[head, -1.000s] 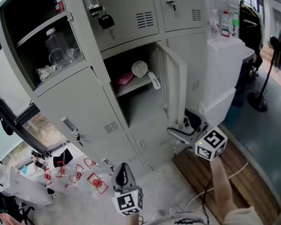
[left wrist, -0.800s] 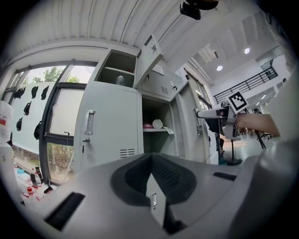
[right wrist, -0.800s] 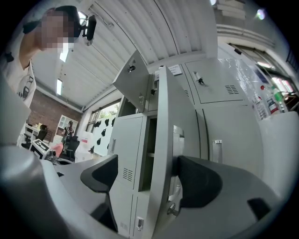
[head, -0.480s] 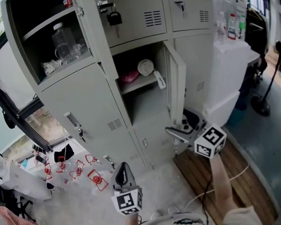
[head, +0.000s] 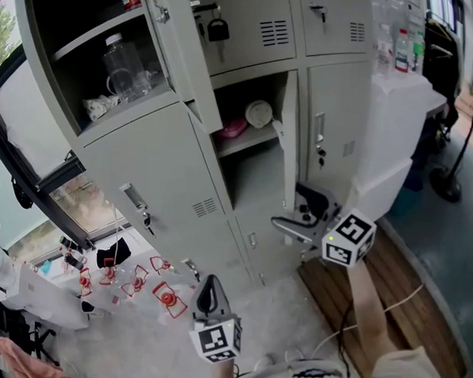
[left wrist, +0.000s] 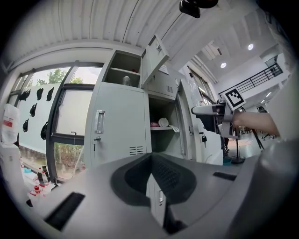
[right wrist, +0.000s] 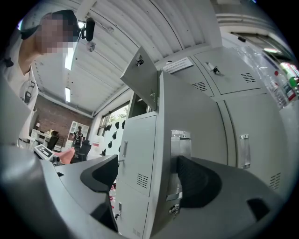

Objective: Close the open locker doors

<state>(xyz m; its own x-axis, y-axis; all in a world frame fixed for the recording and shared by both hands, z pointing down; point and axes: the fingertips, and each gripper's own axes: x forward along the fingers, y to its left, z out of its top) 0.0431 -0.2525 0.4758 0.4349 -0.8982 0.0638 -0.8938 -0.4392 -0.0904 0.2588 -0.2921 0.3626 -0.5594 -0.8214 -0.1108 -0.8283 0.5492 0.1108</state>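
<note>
**A:** What's different from a second ago?

**B:** The middle door (head: 290, 134) has swung inward. It stood wide with its inner face showing. Now the head view catches it almost edge-on, though the compartment behind it is still open to sight.

**A:** Which tool is on it?

**B:** The right tongs (right wrist: 147, 170). Their jaws are apart and the door's free edge stands between them. I can't tell whether either jaw is pressing on it. The left tongs (left wrist: 150, 172) have their jaws together on nothing and are held low, well apart from the locker bank (head: 164, 172).

**A:** What does that mean for the job?

**B:** I'd judge that door partway home. It probably needs a further push until it sits flush with its neighbours.

**A:** And the count?

**B:** Two doors are open. One is the door in the middle of the bank. The other is the upper-left door (head: 184, 60) at the bank's top left corner, swung well out with nothing near it. There are two tongs. One clear bottle (head: 125, 67) stands in that top-left compartment, and one padlock (head: 218, 29) hangs on a closed door along the top edge.
</note>
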